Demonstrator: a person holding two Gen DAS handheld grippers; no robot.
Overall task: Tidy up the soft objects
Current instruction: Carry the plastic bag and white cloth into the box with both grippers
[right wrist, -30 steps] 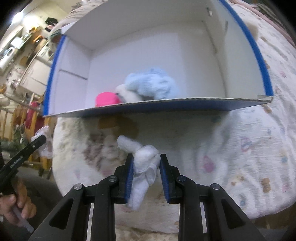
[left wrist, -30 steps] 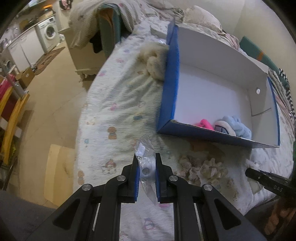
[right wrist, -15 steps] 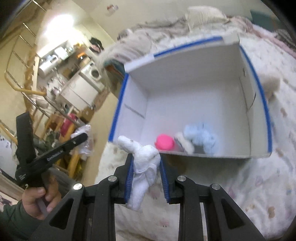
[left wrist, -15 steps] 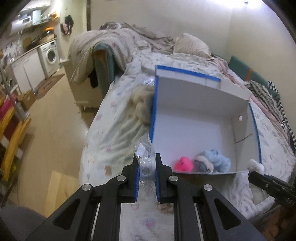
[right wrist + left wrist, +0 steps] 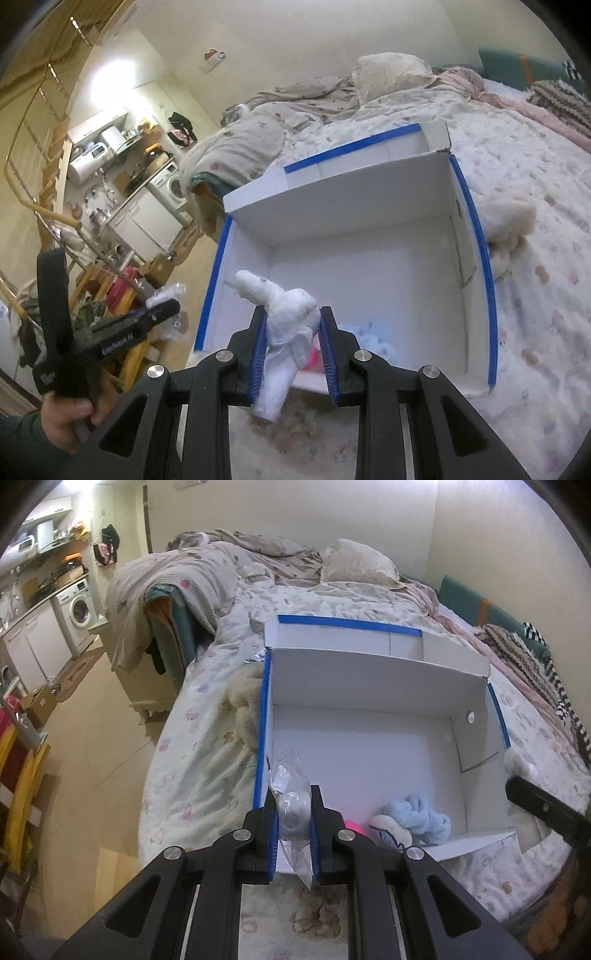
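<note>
A white box with blue edges [image 5: 369,746] [image 5: 354,229] lies open on the bed. Inside it, near the front wall, sit a light blue fluffy toy [image 5: 417,812] [image 5: 369,338], a white slipper-like piece [image 5: 388,834] and a pink item [image 5: 352,826] [image 5: 314,354]. My left gripper [image 5: 293,823] is shut on a clear plastic bag with a small white object [image 5: 291,808], held above the box's front left corner. My right gripper [image 5: 293,343] is shut on a white plush toy [image 5: 286,317] over the front wall; it shows at the right edge of the left wrist view [image 5: 539,808].
A cream fluffy item [image 5: 240,709] lies against the box's left wall; another cream fluffy item [image 5: 506,221] lies by its right wall. The printed bedsheet [image 5: 192,768] falls off to the floor at left. A pillow [image 5: 358,565] and rumpled blankets lie behind. A washing machine [image 5: 77,613] stands far left.
Both grippers have risen with their loads and moved from in front of the box to above its front edge. The view now looks down into the box. Grips are unchanged.
</note>
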